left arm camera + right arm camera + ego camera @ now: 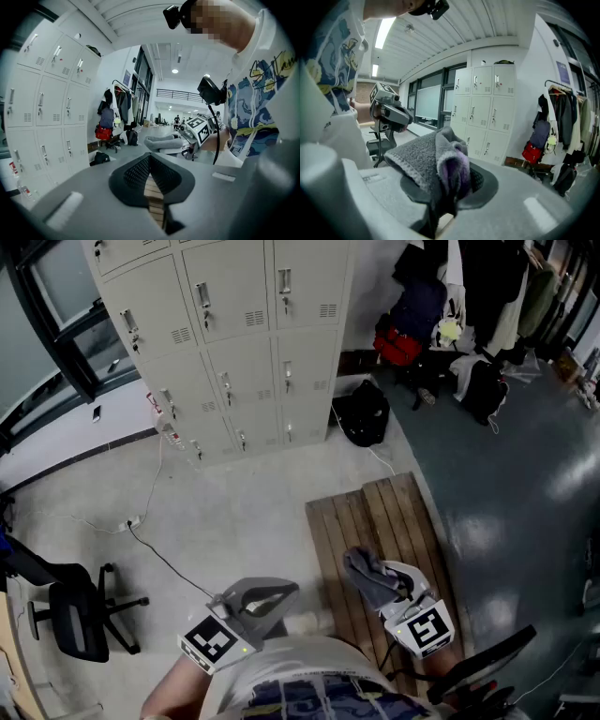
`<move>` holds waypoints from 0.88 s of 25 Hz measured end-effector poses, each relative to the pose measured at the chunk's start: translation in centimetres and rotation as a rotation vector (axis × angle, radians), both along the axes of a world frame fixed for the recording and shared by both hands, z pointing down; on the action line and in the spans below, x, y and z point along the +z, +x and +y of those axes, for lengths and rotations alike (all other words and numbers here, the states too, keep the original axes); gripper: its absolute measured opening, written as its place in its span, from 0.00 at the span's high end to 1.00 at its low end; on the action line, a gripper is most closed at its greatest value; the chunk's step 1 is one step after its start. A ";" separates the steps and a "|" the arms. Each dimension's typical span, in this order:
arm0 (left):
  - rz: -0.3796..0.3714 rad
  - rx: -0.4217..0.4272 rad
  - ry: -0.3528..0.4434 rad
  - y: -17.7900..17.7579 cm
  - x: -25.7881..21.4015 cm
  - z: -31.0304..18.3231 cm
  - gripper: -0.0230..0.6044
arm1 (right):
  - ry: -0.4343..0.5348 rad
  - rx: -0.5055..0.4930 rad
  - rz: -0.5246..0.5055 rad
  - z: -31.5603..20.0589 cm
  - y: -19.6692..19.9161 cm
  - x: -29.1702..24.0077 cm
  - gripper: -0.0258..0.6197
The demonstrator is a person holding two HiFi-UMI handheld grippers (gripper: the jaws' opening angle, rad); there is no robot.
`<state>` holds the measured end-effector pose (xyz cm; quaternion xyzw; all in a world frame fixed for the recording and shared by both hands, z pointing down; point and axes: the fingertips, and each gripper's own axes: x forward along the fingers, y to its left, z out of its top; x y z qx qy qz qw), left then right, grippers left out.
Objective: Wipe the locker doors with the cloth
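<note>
Well away from lockers (234,343), right tongs (378,579) pinch the cloth (436,161).

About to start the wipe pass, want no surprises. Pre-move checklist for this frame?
1. Grip: right gripper shut on cloth, ok.
2. Spare hand: left gripper jaws together, empty, ok.
3. Target: locker doors in view all closed, ok.
4. Reach: locker doors far across floor, not ok.
5. Path: cable crosses floor, not ok.
6. Dampness of cloth: cannot tell.
</note>
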<state>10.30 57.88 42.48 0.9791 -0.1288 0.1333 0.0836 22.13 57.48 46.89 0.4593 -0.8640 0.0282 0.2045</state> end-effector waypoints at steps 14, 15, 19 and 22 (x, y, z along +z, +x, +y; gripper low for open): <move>0.057 0.055 0.023 -0.3 -1.0 -9.1 0.96 | 0.000 -0.004 0.039 -10.7 0.0 -0.3 0.82; 0.059 0.053 0.031 -0.7 -1.3 -10.8 0.96 | 0.003 -0.011 0.057 -12.7 -0.2 -0.7 0.82; 0.054 0.055 0.045 -2.7 -2.6 -17.3 0.96 | 0.032 -0.054 0.129 -21.4 -2.0 -3.0 0.82; 0.066 0.057 0.047 -4.3 -3.3 -21.9 0.96 | 0.082 -0.094 0.194 -28.0 -3.7 -5.3 0.82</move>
